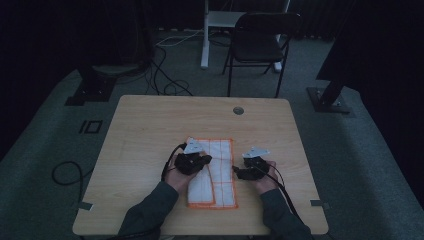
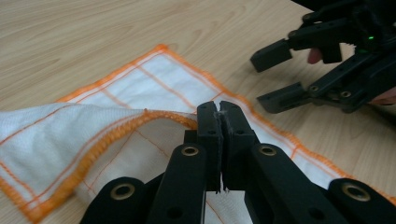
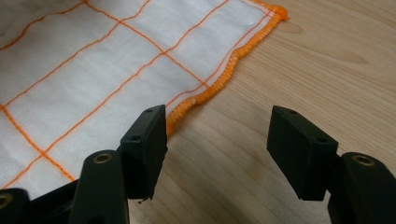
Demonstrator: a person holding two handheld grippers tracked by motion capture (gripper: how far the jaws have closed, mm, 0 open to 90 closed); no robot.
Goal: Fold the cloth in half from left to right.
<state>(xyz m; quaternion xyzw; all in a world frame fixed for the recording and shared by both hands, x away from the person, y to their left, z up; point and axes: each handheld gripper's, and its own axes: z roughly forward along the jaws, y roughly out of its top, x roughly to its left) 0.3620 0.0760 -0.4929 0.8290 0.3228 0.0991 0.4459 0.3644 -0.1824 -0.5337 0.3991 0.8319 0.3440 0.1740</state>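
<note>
A white cloth (image 1: 221,172) with orange hems and grid lines lies on the wooden table (image 1: 150,125), near its front edge. My left gripper (image 1: 205,160) is over the cloth's left half. In the left gripper view its jaws (image 2: 218,111) are shut on the orange hem of the cloth (image 2: 140,88), and that side is lifted and folded over the flat part. My right gripper (image 1: 236,172) sits at the cloth's right edge. It stands open (image 3: 219,135), low over bare wood, with the cloth's hem (image 3: 219,86) just beside its left jaw. It also appears open in the left gripper view (image 2: 266,79).
A round cable hole (image 1: 238,110) sits near the table's far edge. Beyond the table stand a black folding chair (image 1: 260,42) and a white desk leg (image 1: 204,35). Cables (image 1: 165,75) and dark stand bases (image 1: 90,90) lie on the grey carpet.
</note>
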